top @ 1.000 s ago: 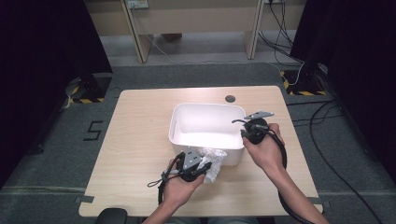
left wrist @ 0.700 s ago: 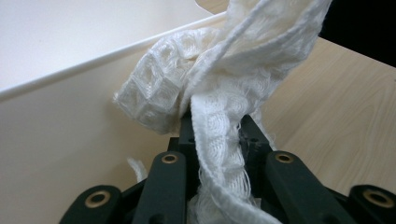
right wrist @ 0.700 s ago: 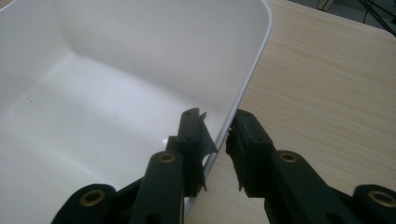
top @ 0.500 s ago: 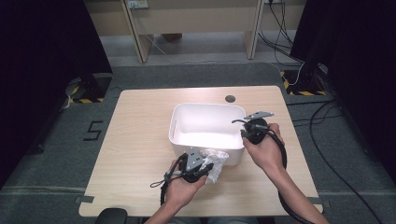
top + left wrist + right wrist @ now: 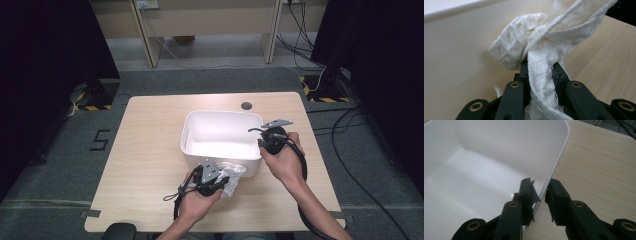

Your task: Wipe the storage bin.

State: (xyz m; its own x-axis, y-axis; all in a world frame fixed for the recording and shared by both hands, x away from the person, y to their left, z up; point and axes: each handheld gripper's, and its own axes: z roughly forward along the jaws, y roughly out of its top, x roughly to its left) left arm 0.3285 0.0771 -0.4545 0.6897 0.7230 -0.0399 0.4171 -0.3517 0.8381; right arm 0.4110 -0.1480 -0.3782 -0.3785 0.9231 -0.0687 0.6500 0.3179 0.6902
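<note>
A white plastic tub (image 5: 222, 135) stands at the middle of the wooden table (image 5: 150, 140). My left gripper (image 5: 223, 178) is just in front of its near wall, shut on a crumpled white mesh cloth (image 5: 235, 176). In the left gripper view the cloth (image 5: 524, 47) bunches over the closed jaws of the left gripper (image 5: 539, 67), close against the tub's wall (image 5: 456, 50). My right gripper (image 5: 261, 145) sits at the tub's right rim. In the right gripper view the right gripper (image 5: 540, 192) straddles that wall, one jaw inside the tub (image 5: 486, 170) and one outside, pinching it.
A dark round grommet (image 5: 246, 106) sits in the table behind the tub. Bare wood (image 5: 599, 170) lies to the tub's right and to its left. Cables (image 5: 320, 75) run over the grey floor beyond; a "5" mark (image 5: 100, 140) is on the floor at left.
The left gripper and its cloth have crept slightly right along the tub's front wall. The right hand and the tub have kept still.
</note>
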